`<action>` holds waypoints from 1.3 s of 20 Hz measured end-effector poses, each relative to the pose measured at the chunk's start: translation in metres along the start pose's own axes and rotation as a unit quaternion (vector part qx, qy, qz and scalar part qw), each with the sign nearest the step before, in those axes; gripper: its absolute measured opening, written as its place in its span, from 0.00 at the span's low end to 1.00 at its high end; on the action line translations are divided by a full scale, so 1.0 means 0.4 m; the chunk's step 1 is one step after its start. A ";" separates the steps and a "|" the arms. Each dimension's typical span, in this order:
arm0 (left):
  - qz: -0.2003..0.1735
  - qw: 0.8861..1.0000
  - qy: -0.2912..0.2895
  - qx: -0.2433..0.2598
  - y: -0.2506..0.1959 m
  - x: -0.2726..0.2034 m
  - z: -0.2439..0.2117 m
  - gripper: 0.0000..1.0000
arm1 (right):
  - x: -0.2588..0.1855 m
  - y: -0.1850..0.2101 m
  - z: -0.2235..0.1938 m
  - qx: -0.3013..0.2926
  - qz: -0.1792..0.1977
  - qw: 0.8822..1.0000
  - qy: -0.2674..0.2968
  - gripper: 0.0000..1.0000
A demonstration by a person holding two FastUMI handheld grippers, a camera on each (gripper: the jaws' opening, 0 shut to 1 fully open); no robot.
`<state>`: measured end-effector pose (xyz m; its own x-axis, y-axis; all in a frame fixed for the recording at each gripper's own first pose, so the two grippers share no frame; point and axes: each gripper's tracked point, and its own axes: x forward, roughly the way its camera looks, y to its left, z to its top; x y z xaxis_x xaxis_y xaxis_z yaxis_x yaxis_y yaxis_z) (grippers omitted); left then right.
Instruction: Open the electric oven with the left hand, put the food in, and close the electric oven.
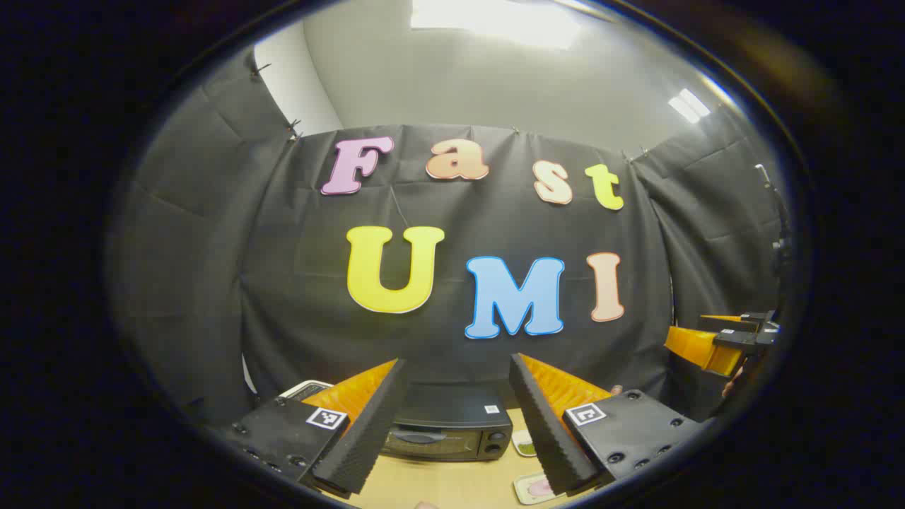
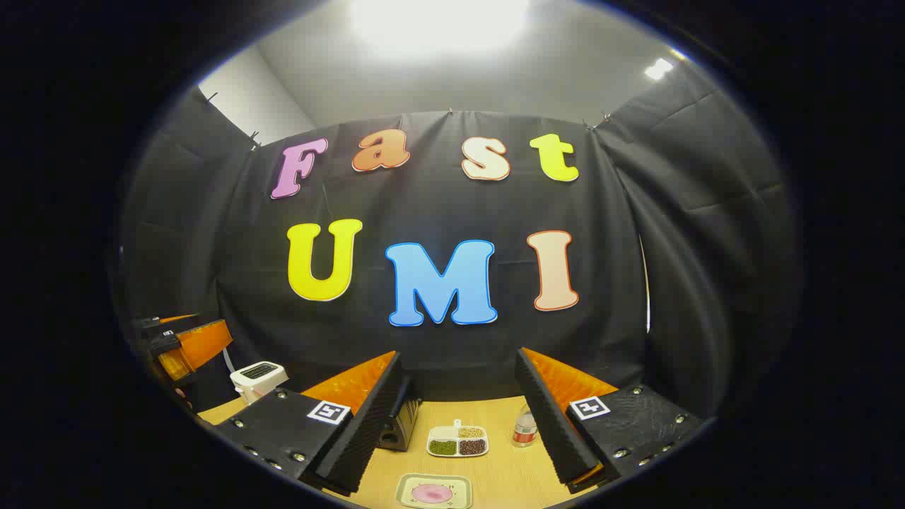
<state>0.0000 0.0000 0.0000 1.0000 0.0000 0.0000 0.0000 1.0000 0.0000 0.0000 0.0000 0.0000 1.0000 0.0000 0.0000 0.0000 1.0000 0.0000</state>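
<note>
Black electric oven (image 1: 449, 431) sits ahead between left claw (image 1: 452, 424) fingers.

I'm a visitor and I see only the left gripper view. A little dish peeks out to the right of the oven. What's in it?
Observer: In the right gripper view it's a divided tray with three compartments, filled green, tan and dark brown.
Operator: And the nearer dish, with something pink?
Observer: A squarish plate holding one flat, round pink food.
Operator: Anything else over there?
Observer: A small clear bottle stands upright just right of the divided tray.
</note>
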 end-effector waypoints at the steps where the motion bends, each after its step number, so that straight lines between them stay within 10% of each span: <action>1: 0.001 1.000 0.001 -0.001 0.003 0.001 -0.002 1.00 | -0.001 -0.002 -0.002 0.002 0.000 1.000 0.000 0.97; 14: -0.002 0.999 0.034 0.001 0.010 0.062 -0.075 0.95 | 0.032 -0.035 -0.042 0.011 -0.020 1.000 0.017 0.98; 26: -0.019 0.979 0.202 -0.001 0.099 0.321 -0.462 0.97 | 0.039 -0.064 -0.122 -0.003 -0.052 0.997 0.064 0.97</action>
<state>0.1285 0.0397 -0.1847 0.9174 -0.0384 -0.3961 0.0374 0.9992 -0.0103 0.0156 -0.0256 -0.0489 0.9863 -0.1038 -0.1282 0.1031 0.9946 -0.0122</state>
